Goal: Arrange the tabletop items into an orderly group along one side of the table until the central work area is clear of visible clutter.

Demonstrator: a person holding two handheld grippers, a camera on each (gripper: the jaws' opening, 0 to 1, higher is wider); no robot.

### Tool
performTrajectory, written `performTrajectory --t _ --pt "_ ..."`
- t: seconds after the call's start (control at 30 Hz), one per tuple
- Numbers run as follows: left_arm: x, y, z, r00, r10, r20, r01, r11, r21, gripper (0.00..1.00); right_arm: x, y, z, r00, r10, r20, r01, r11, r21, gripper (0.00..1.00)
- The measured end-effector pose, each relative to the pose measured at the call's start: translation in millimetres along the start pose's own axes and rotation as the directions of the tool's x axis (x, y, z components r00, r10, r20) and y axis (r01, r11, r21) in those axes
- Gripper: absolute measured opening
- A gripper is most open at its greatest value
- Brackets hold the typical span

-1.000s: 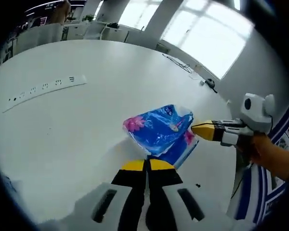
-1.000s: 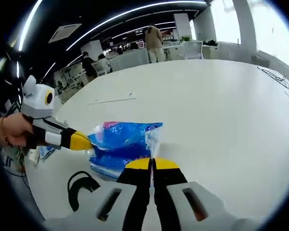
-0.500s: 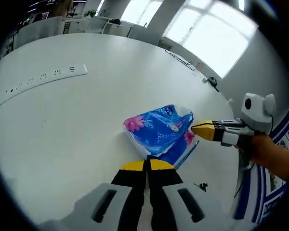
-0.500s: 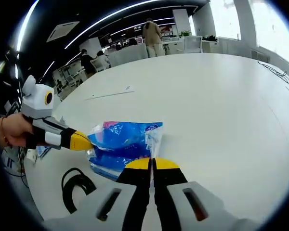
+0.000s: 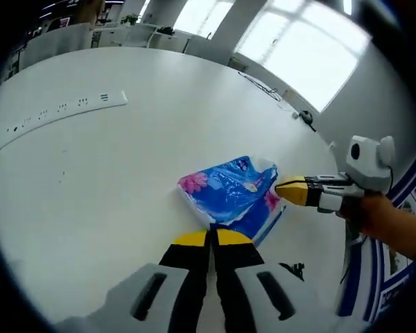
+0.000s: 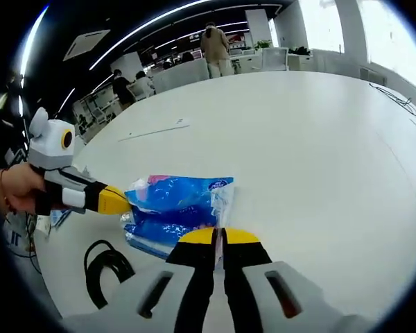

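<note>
I hold the blue tissue pack [image 5: 229,196] by opposite edges, left gripper [image 5: 212,238] and right gripper [image 6: 218,236] both pinched on its wrapper, at 6 o'clock on the white table [image 5: 111,173]. Best moved level, in unison.

The blue package [image 5: 229,198] carries printed marks and a small oval logo, all too blurred to read.

**Both grippers closed, tips meeting at right angles**

The left gripper [image 5: 212,238] has its yellow-tipped jaws pressed together, pointing forward. The right gripper [image 6: 220,236] is likewise closed. Each reaches in from the side of the other's view, held by a hand [image 5: 385,223] gripping behind the jaws.
</note>
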State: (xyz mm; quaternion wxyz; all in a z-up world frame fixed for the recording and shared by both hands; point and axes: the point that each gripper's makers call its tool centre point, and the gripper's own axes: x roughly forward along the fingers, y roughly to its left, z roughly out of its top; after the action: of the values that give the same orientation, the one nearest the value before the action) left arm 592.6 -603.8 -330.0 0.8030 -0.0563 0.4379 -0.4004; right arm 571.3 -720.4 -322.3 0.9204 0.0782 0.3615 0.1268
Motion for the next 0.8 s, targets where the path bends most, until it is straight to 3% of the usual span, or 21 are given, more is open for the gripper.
performTrajectory --t 0.2,0.8 --pt "0.3 0.6 -1.1 1.0 -0.003 -0.002 0.003 1.0 0.017 0.01 -0.6 -0.7 -1.4 1.0 -0.006 -0.004 0.006 1.0 0.003 0.02" --pt "-0.2 0.8 -2.1 1.0 -0.015 -0.011 0.015 1.0 0.025 0.2 -1.8 -1.9 -5.3 1.0 -0.012 -0.013 0.012 1.0 0.012 0.07"
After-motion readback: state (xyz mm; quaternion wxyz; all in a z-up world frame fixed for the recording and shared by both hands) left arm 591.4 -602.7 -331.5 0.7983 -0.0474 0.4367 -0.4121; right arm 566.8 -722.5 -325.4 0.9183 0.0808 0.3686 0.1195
